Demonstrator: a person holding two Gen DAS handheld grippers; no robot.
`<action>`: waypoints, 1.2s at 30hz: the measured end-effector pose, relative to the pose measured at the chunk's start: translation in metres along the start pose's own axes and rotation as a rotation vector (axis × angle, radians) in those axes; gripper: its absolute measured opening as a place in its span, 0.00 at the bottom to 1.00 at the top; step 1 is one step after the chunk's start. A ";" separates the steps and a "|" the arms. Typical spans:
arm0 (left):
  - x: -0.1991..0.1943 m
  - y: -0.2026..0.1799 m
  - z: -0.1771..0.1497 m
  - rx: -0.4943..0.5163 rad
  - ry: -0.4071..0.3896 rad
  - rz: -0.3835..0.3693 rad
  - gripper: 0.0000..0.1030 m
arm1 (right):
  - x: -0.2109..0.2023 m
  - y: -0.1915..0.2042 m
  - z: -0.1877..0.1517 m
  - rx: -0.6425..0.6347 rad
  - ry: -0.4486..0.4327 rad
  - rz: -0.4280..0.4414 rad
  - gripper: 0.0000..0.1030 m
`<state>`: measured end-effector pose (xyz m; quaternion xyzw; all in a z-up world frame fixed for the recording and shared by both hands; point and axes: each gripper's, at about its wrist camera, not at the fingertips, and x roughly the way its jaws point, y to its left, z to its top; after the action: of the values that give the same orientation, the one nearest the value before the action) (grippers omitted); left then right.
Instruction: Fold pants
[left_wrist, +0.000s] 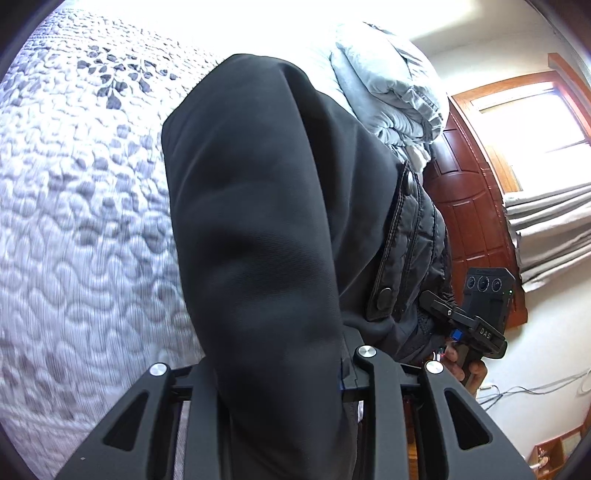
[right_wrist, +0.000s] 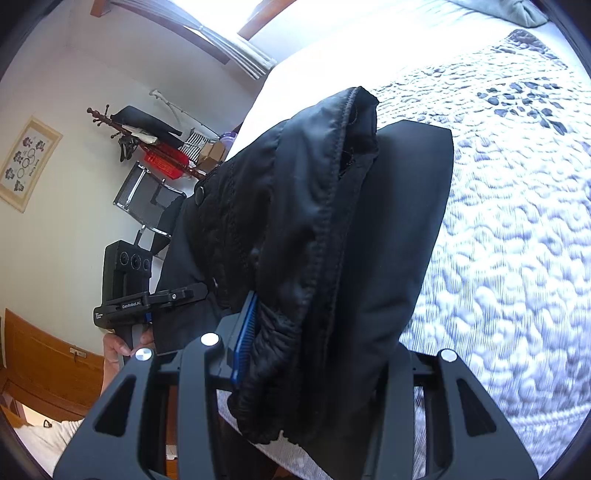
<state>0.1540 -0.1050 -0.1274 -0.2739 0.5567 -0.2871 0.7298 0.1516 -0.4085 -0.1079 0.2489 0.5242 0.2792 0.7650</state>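
The black pants (left_wrist: 258, 221) hang lifted over the quilted bed (left_wrist: 74, 184) and fill the middle of both views. My left gripper (left_wrist: 284, 387) is shut on one bunched end; the cloth drapes over its fingers and hides them. My right gripper (right_wrist: 317, 343) is shut on the gathered waistband (right_wrist: 332, 184) of the pants (right_wrist: 388, 240), with one blue pad (right_wrist: 245, 332) pressed against the cloth. Each view also shows the other gripper, held in a hand beside the person's black quilted jacket (left_wrist: 410, 240): the right gripper (left_wrist: 476, 328) and the left gripper (right_wrist: 147, 299).
A folded grey duvet (left_wrist: 388, 85) lies at the head of the bed. A red-brown wooden door (left_wrist: 465, 206) and grey curtains (left_wrist: 546, 229) stand beyond it. On the other side are a coat rack (right_wrist: 122, 125), a mesh chair (right_wrist: 147, 192) and the bed quilt (right_wrist: 517, 221).
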 end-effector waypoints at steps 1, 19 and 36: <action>0.003 0.002 0.005 0.001 0.000 0.005 0.28 | 0.003 0.001 0.006 0.004 0.002 -0.002 0.39; 0.062 0.042 0.065 -0.016 0.061 0.065 0.31 | 0.055 -0.069 0.041 0.136 0.071 -0.001 0.41; 0.049 0.078 0.033 -0.018 -0.016 0.048 0.56 | 0.058 -0.101 0.028 0.211 0.061 -0.011 0.72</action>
<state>0.2051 -0.0844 -0.2080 -0.2691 0.5599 -0.2624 0.7384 0.2121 -0.4442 -0.2053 0.3167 0.5750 0.2258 0.7198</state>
